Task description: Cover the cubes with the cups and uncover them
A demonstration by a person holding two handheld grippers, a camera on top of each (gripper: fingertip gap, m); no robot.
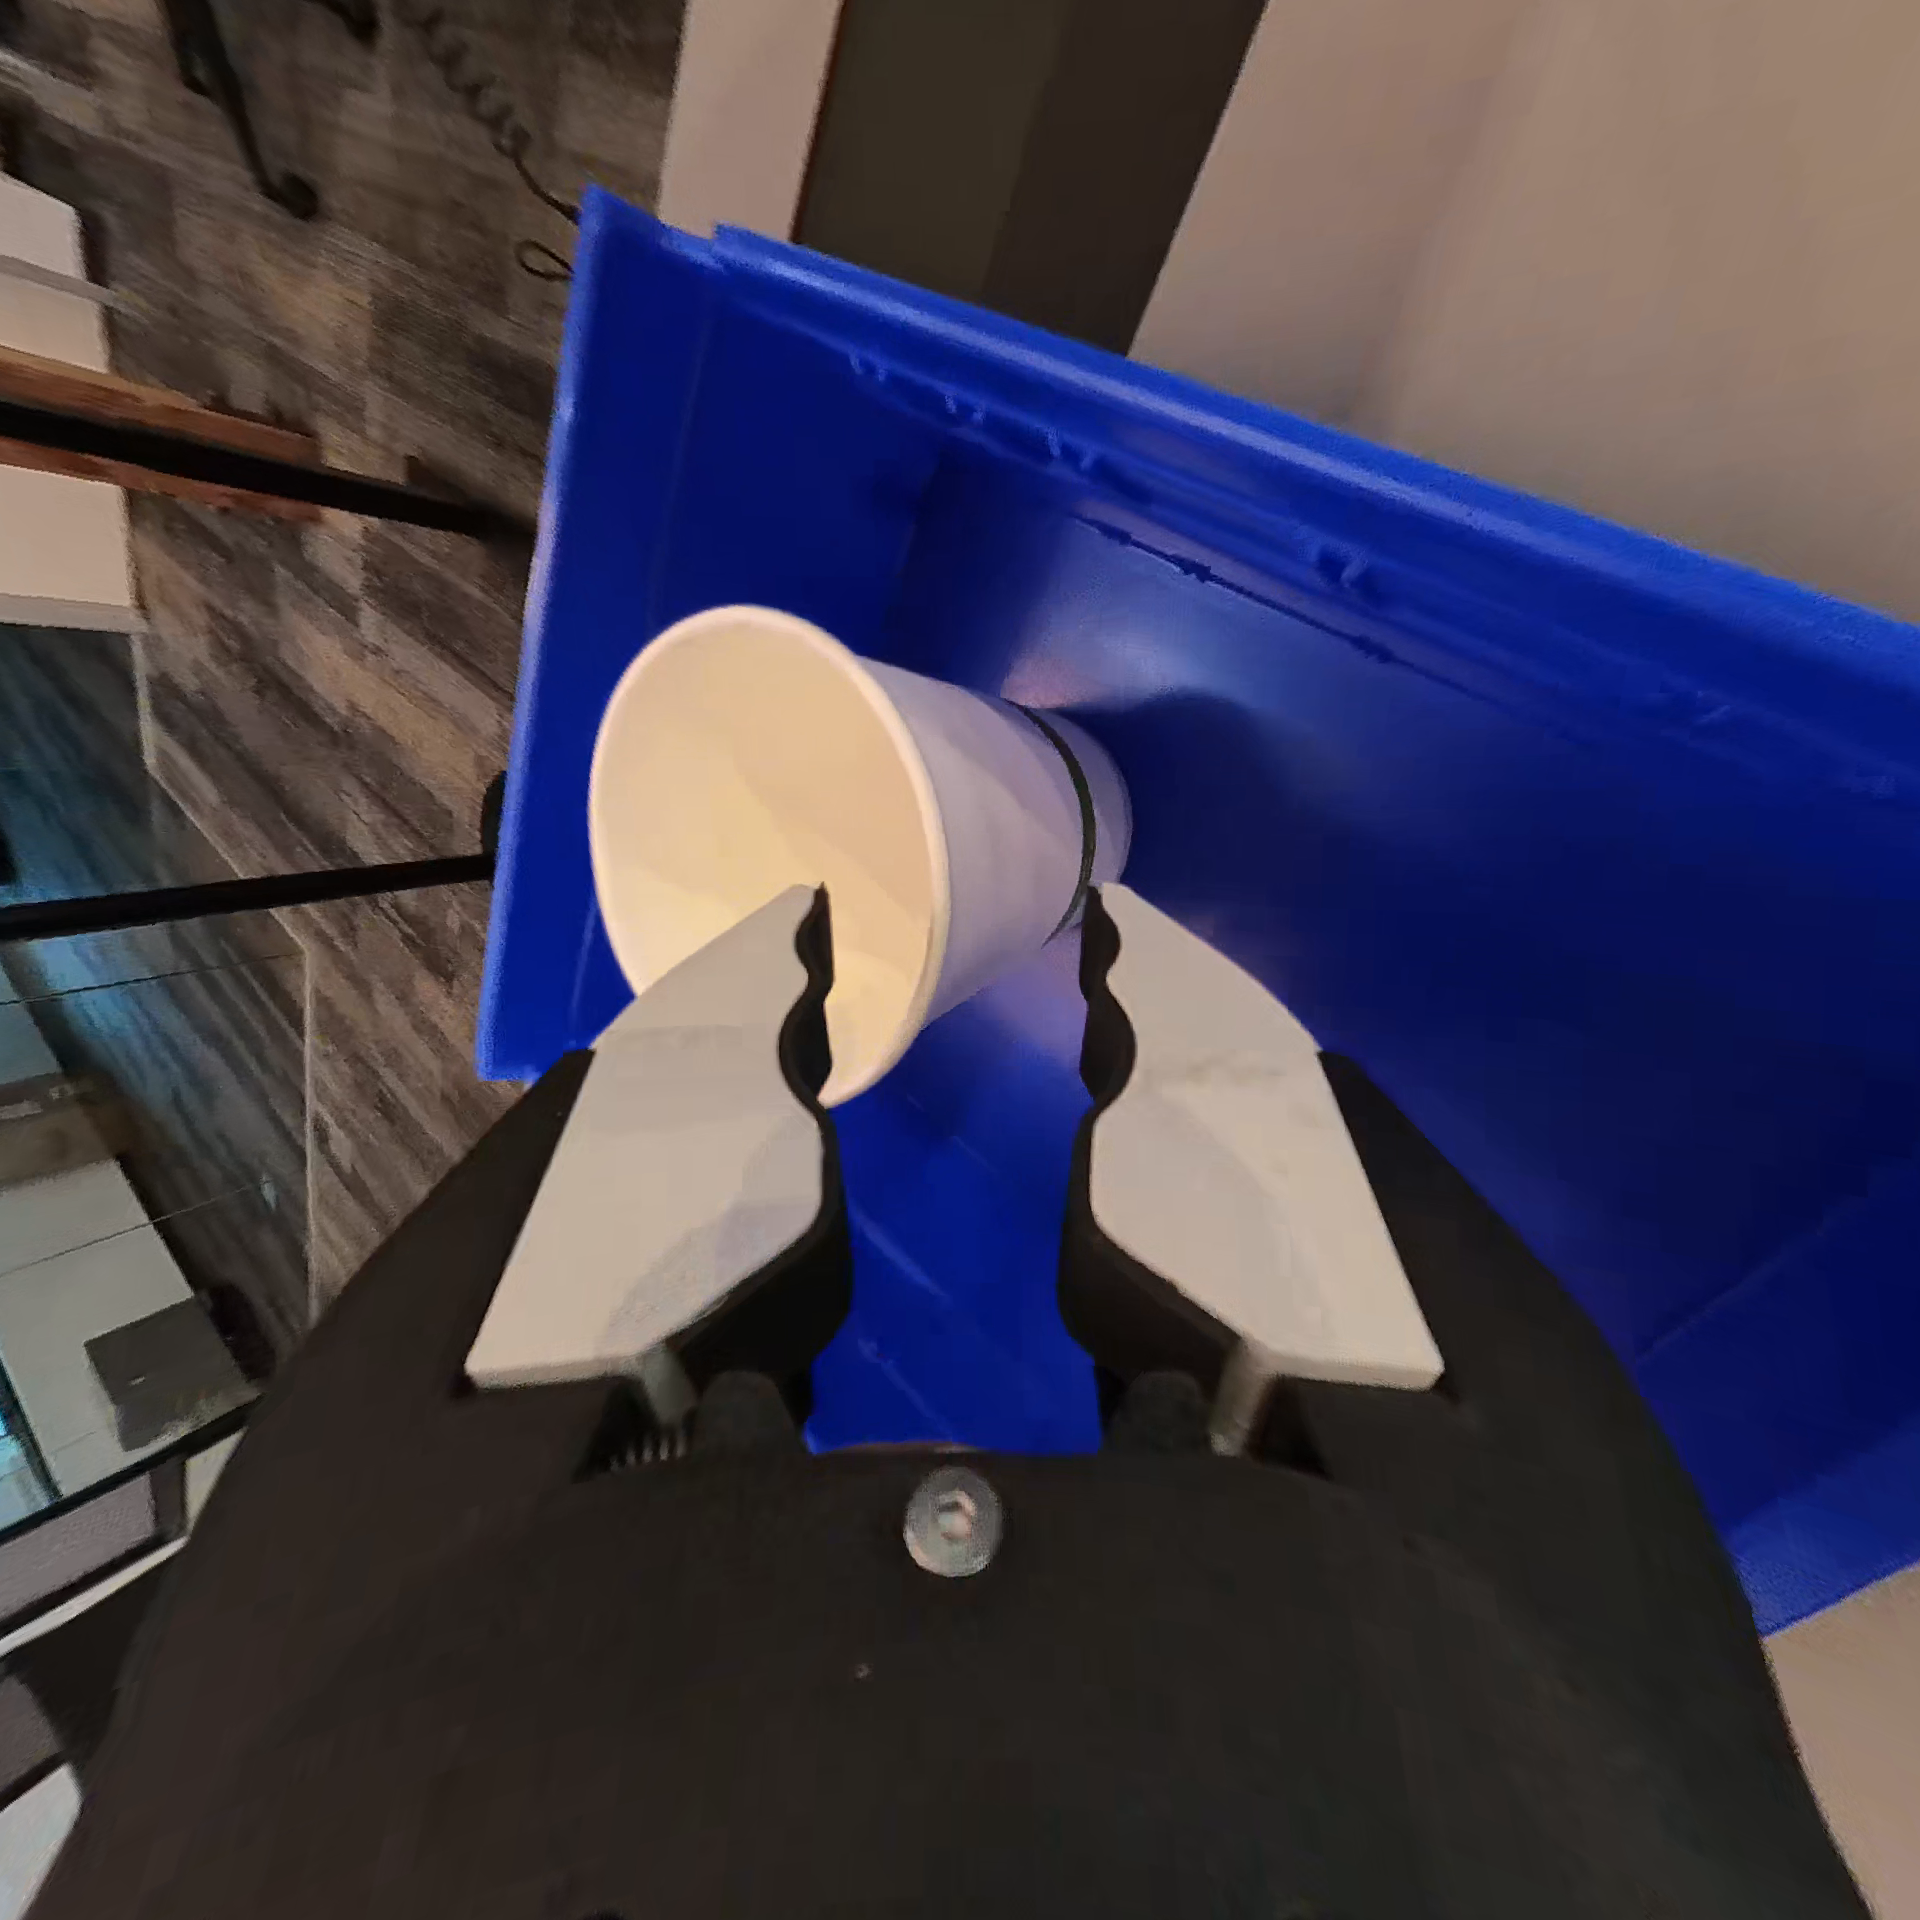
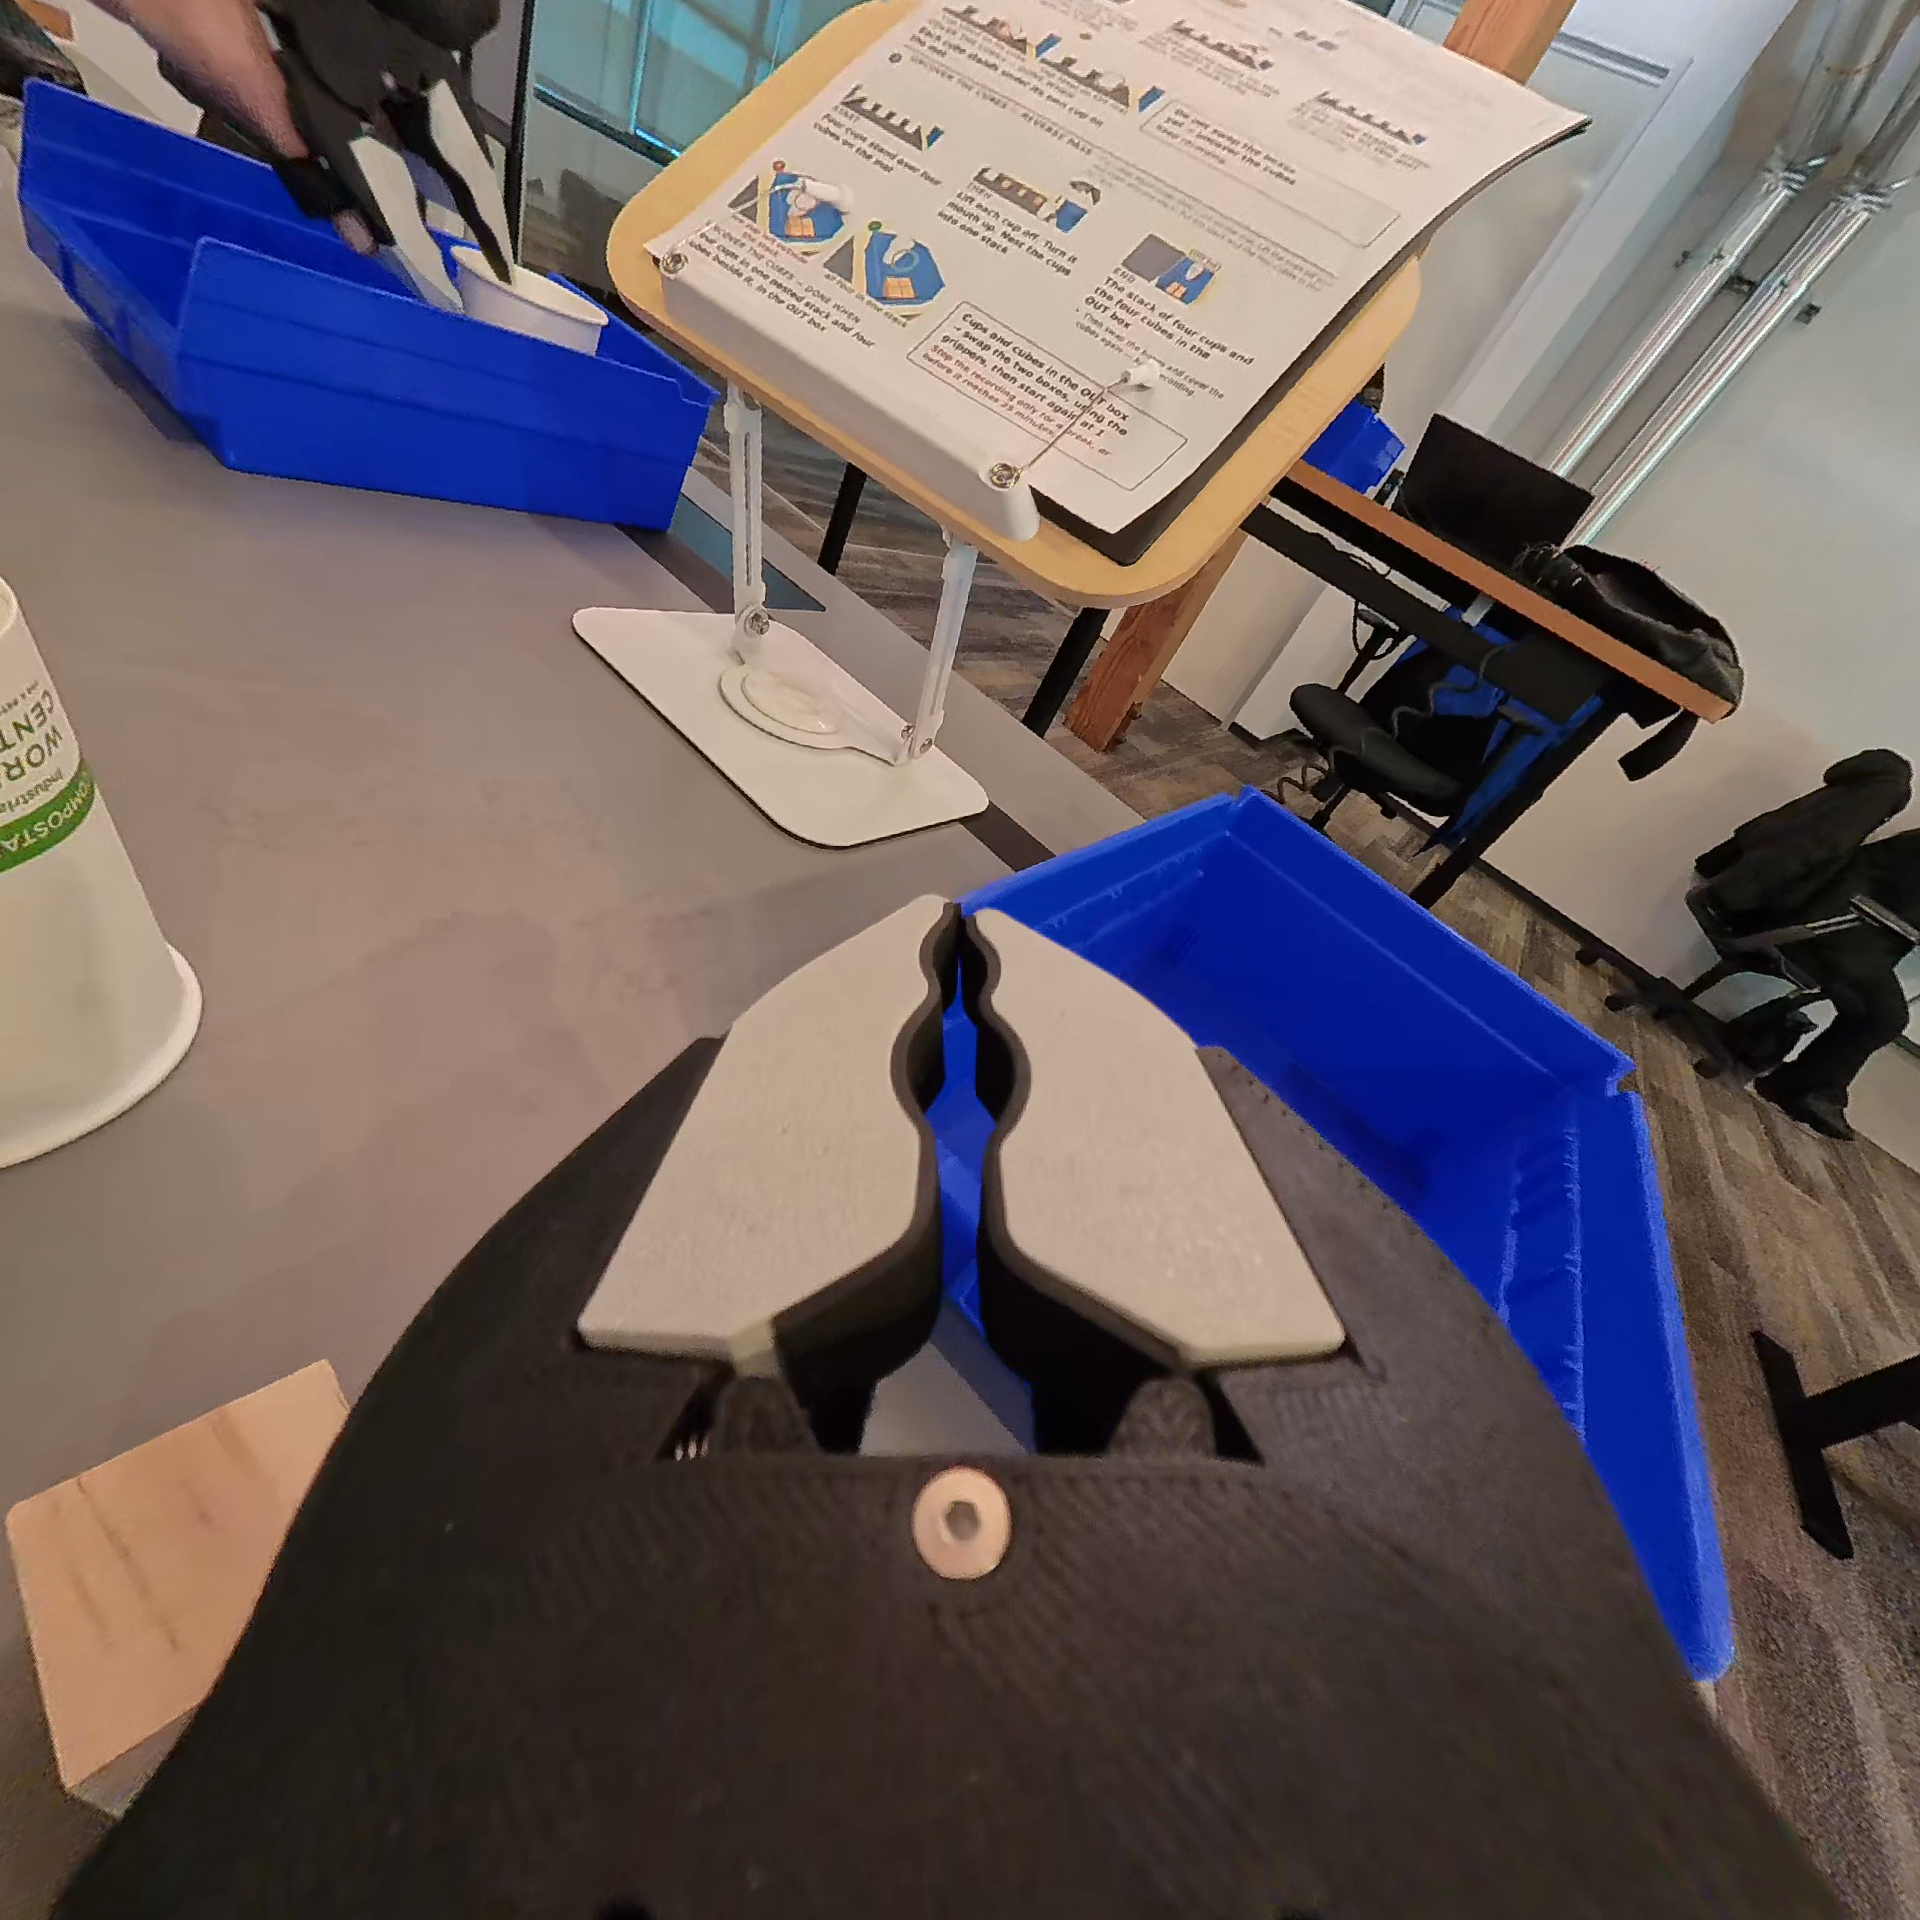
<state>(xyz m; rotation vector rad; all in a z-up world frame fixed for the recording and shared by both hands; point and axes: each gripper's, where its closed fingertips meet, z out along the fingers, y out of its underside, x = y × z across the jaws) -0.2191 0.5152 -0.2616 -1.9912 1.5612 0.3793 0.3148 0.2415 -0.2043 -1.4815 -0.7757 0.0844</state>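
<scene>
White paper cup (image 1: 790, 821) pinched by left gripper (image 1: 956, 914) | right gripper (image 2: 961, 920) closed, empty | wooden cube (image 2: 156, 1538)

We see an office or a lab workroom. A grey counter (image 2: 436, 852) carries blue plastic bins (image 2: 416, 416) and a white stand (image 2: 790, 727) with a printed instruction sheet (image 2: 1091, 239). Behind it stand a long desk (image 2: 1455, 582) with black office chairs (image 2: 1382, 748), a laptop (image 2: 1486, 499) and a dark bag (image 2: 1631, 623). The floor has grey patterned carpet (image 2: 1766, 1247), and we see glass partitions (image 2: 582, 62) and white walls (image 2: 1766, 416).
</scene>
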